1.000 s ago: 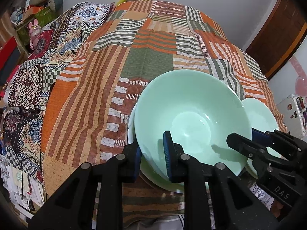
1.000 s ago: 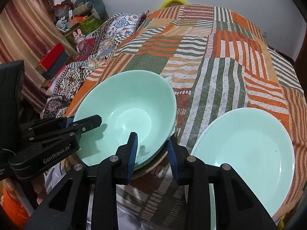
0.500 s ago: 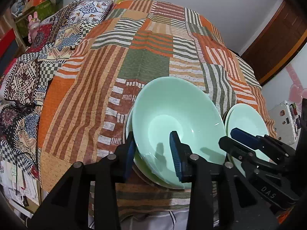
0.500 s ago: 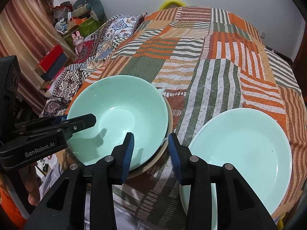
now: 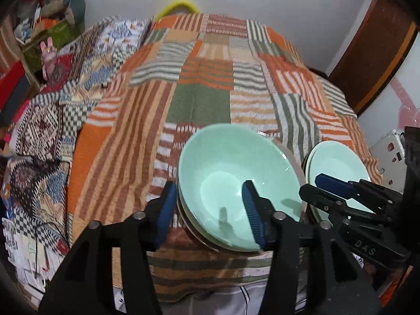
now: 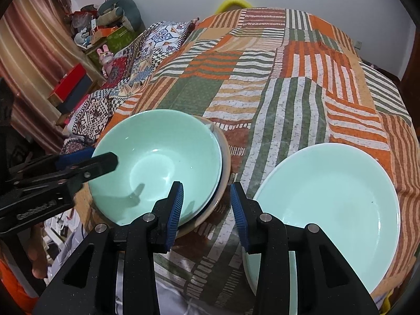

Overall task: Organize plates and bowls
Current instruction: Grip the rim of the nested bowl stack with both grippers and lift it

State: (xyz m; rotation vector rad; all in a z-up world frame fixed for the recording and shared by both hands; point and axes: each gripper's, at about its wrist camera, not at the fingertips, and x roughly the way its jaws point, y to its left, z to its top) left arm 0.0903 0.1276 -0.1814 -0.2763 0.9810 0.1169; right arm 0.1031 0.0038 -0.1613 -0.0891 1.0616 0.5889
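Blue ribbed pads line the black fingers of the left gripper (image 5: 208, 210), and its jaws are opening. They straddle the near rim of the bowl (image 5: 236, 181): the left pad stands just outside the bowl's wall and the right pad hangs over the inside, clear of the glaze. Neither pad presses on the rim, so the bowl is let go. A thin shadow of a finger falls on the bowl's floor.

The bowl is pale green and sits nested on top of a stack (image 5: 291, 157) of other dishes, whose tan and white rims show around its far and right sides. How many dishes lie under the bowl cannot be told. The stack rests on the near part of a bed under a patchwork cover (image 5: 199, 99) of orange, green and cream stripes.

The right gripper (image 6: 207, 207) hovers just right of the bowl, its jaws parted a little with nothing between them. Its left pad overlaps the bowl's near right rim in the right wrist view; whether it touches cannot be told. Below the gap lies only the cover.

Right of the bowl, close beside the stack, a pale green plate (image 6: 330, 202) lies flat on the cover. In the left wrist view a second rim shows under the plate.

Far left of the bowl, past the bed's edge, stand boxes and a soft toy (image 6: 106, 56).
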